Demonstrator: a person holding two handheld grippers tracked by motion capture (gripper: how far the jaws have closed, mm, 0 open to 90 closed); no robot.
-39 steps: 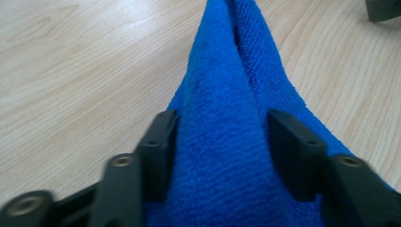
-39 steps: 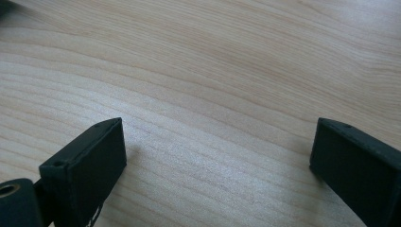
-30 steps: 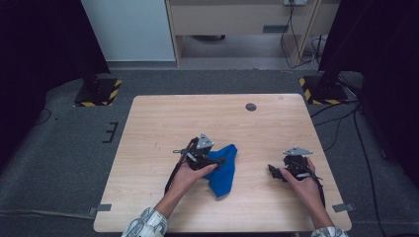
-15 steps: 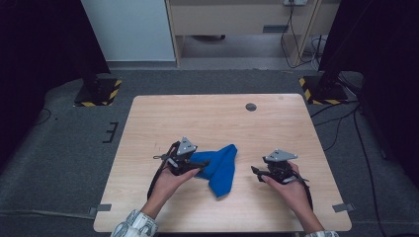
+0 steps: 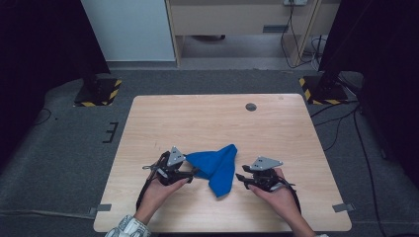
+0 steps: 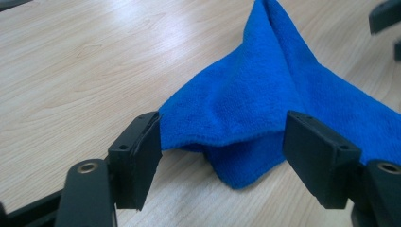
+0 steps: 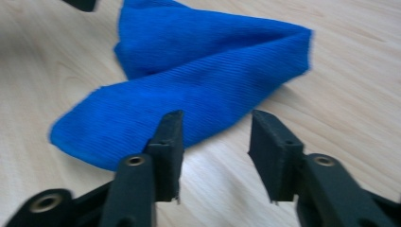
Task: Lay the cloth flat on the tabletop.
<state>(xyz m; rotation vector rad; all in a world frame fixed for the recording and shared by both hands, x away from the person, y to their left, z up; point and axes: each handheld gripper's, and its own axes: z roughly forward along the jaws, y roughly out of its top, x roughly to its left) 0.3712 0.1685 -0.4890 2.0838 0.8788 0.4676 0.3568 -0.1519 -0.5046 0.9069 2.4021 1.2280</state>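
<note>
High view: we hold the left gripper (image 5: 190, 173) at the cloth's (image 5: 216, 167) nine o'clock corner, jaws wide around the edge, not pinching; right gripper (image 5: 243, 178), at three o'clock, has been closing, half-open, empty, for spreading.

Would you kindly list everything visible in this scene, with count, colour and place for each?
cloth: one, blue, crumpled on the near middle of the table, between the two grippers
table: one, light wood, centre of the floor
round spot: one, dark, far right part of the tabletop
striped bases: two, black and yellow, on the grey floor beyond the far corners
left gripper: one, black, jaws open around the cloth's edge
right gripper: one, black, jaws open and just closing, nothing between them, short of the cloth
hands: two, at the near edge
</note>
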